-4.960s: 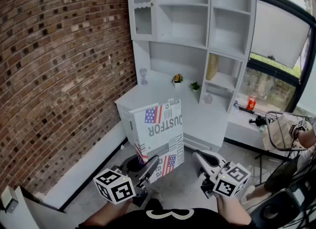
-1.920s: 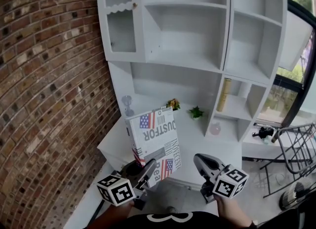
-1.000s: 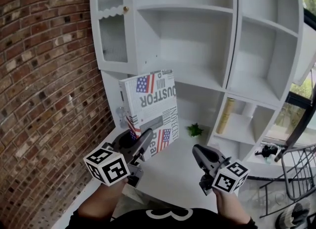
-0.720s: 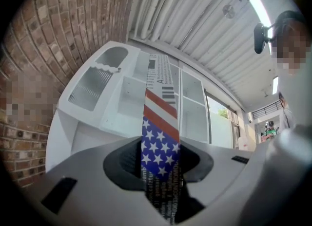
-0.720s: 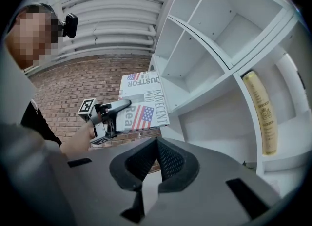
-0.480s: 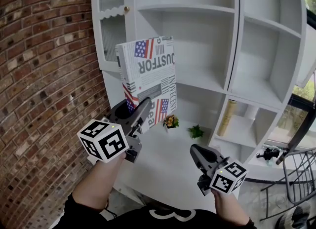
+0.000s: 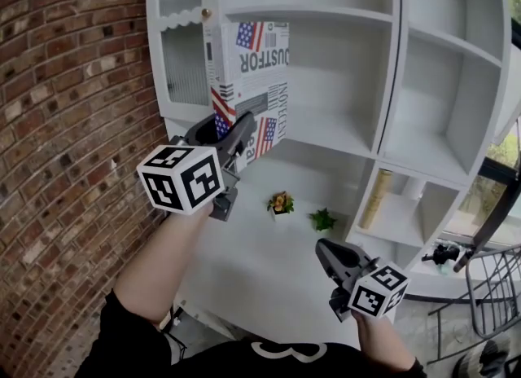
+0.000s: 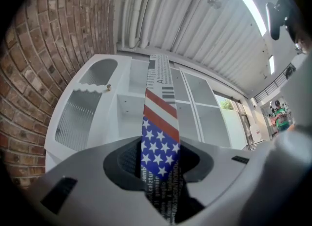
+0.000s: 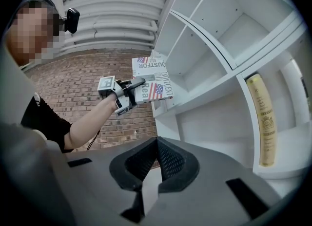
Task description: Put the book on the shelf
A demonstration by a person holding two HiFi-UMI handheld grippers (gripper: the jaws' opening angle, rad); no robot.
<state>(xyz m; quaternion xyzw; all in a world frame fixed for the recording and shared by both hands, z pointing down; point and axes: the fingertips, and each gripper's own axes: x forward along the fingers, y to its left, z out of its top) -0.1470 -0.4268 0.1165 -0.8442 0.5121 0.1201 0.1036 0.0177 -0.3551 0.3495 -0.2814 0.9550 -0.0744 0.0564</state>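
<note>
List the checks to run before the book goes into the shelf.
1. Left gripper shut on the book's lower edge: ok.
2. Book held upright: ok.
3. Shelf board beside the book bare where visible: ok.
4. Book's top clears the upper board: cannot tell.
5. Right gripper shut, empty, low and away from the book: ok.

Book upright before the shelf unit, flower pot left of plant on the counter below.
</note>
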